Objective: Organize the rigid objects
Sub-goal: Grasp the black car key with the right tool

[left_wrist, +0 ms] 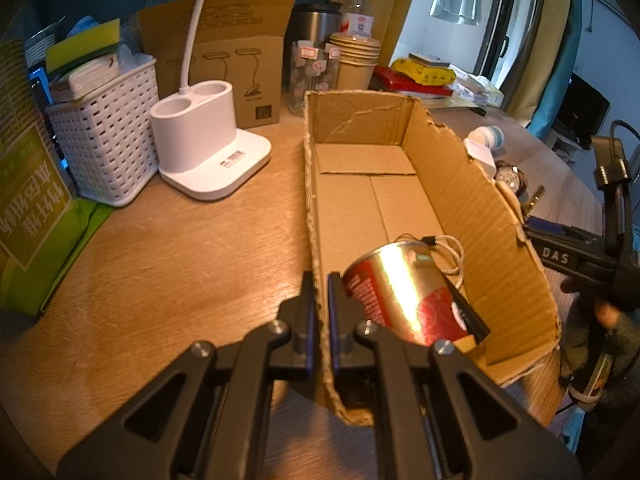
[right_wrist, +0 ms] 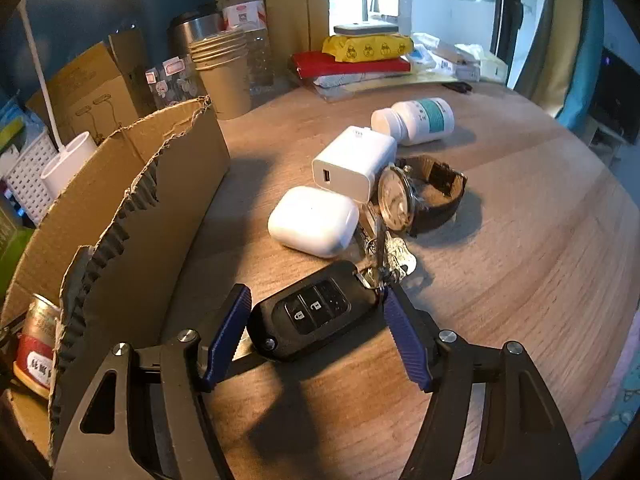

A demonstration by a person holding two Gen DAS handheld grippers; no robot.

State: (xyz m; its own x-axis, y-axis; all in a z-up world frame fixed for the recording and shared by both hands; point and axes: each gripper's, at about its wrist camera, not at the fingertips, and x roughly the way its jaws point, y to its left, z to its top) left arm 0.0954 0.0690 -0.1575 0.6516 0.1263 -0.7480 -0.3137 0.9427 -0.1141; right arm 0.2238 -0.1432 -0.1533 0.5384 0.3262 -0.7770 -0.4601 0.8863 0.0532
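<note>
An open cardboard box point(left_wrist: 472, 200) lies on the wooden desk, with a red tin can point(left_wrist: 404, 292) and a cord inside. My left gripper point(left_wrist: 320, 292) is shut on the box's left wall near its front corner. In the right wrist view the box wall point(right_wrist: 132, 208) stands at the left. My right gripper point(right_wrist: 316, 320) is open around a black car key fob point(right_wrist: 312, 312) with keys point(right_wrist: 392, 260) attached; the fob lies on the desk between the blue pads. Beyond it lie a white earbud case point(right_wrist: 314, 220), a white charger point(right_wrist: 354, 162), a wristwatch point(right_wrist: 416, 196) and a white pill bottle point(right_wrist: 416, 120).
At the back stand a white lamp base point(left_wrist: 208, 140), a white basket point(left_wrist: 104, 140), a lamp carton point(left_wrist: 224, 56), a glass jar, stacked paper cups point(right_wrist: 224, 72), a water bottle point(right_wrist: 248, 16) and stacked packets point(right_wrist: 360, 56). A green bag point(left_wrist: 28, 208) sits at the left.
</note>
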